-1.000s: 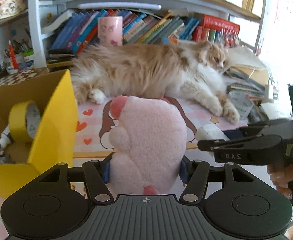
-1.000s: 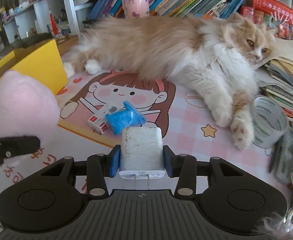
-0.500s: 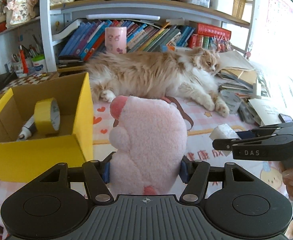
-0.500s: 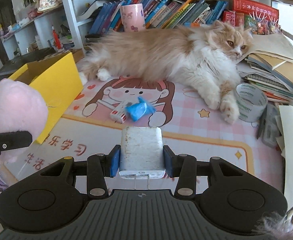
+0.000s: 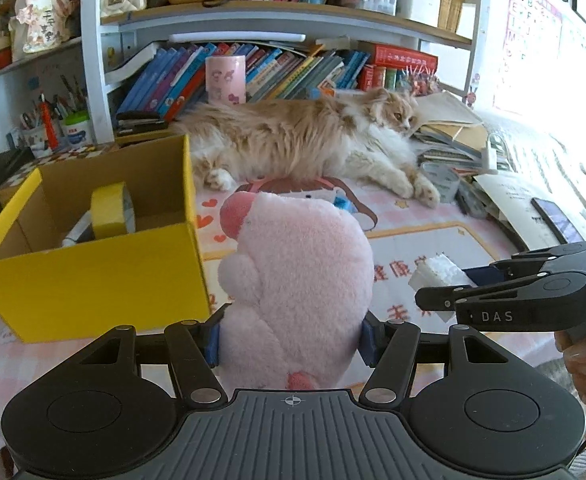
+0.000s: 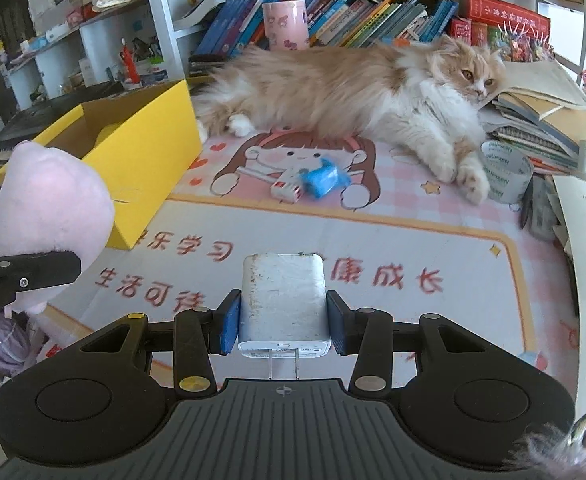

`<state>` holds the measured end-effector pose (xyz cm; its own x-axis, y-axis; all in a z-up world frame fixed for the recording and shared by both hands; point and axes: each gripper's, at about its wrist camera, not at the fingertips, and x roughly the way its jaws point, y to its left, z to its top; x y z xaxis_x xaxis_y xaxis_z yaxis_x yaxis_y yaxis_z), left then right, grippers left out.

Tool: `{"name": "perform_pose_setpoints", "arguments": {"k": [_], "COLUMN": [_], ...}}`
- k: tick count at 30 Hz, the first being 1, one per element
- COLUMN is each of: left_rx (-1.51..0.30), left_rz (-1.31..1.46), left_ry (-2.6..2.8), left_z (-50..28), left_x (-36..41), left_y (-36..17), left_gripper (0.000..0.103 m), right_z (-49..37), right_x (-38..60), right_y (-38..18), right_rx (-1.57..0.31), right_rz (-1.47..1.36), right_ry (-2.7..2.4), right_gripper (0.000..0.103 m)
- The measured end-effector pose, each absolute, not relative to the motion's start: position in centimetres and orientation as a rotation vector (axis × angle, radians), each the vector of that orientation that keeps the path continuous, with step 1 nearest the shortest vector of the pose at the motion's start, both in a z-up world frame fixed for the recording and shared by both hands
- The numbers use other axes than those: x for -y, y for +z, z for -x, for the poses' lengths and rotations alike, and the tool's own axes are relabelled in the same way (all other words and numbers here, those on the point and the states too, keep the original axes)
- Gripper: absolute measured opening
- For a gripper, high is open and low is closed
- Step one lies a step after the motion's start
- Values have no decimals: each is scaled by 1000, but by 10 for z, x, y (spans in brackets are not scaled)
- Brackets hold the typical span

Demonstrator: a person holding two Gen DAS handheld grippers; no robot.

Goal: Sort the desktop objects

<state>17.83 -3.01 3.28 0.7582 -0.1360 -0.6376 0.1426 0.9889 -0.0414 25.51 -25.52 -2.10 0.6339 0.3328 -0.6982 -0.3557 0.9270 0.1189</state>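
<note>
Both sets of jaws are loaded. Left gripper (image 5: 291, 338) pinches a pink plush toy (image 5: 297, 292) low on its body, blue pads sunk into the fur, with most of the toy standing above the grip. Right gripper (image 6: 283, 326) is pressed flat on both sides of a white charger (image 6: 283, 300), prongs pointing back toward the camera. Both items are held above the desk mat (image 6: 413, 248), clear of its surface.

Yellow box (image 5: 93, 280) sits just left of the plush, open at the top; a roll of yellow tape (image 5: 111, 210) and a white item I cannot identify already lie inside. Judgement: mid-task, carrying both items toward the box.

Beyond, a blue packet (image 6: 325, 178) touches a small white-and-red item (image 6: 287, 192) on the mat, both unsorted. A roll of clear tape (image 6: 507, 176) stands beside the cat's front paws. The cat (image 6: 353, 88) lies stretched along the back of the desk, eyes open.

Risks:
- Plush is soft and held low; it could sag or slip out during the move.
- Plush is bulky; it could catch the box's near wall and shove or tip the box.
- Two grippers heading to one box could collide.
- Cat may move or swat, since its paws lie near the remaining items.
</note>
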Motion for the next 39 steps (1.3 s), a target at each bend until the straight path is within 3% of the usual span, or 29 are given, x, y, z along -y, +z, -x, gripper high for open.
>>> {"name": "perform_pose_setpoints", "arguments": {"k": [39], "left_rx": [-672], "left_rz": [90], "left_ry": [-100], "left_z": [-60], "left_x": [-103], "left_y": [26], "left_gripper": [61], "right_z": [-133], "right_x": [100], "right_y": [-18], "right_rx": [-787], "right_rz": [129], "right_ry": [468], "right_gripper": [40]}}
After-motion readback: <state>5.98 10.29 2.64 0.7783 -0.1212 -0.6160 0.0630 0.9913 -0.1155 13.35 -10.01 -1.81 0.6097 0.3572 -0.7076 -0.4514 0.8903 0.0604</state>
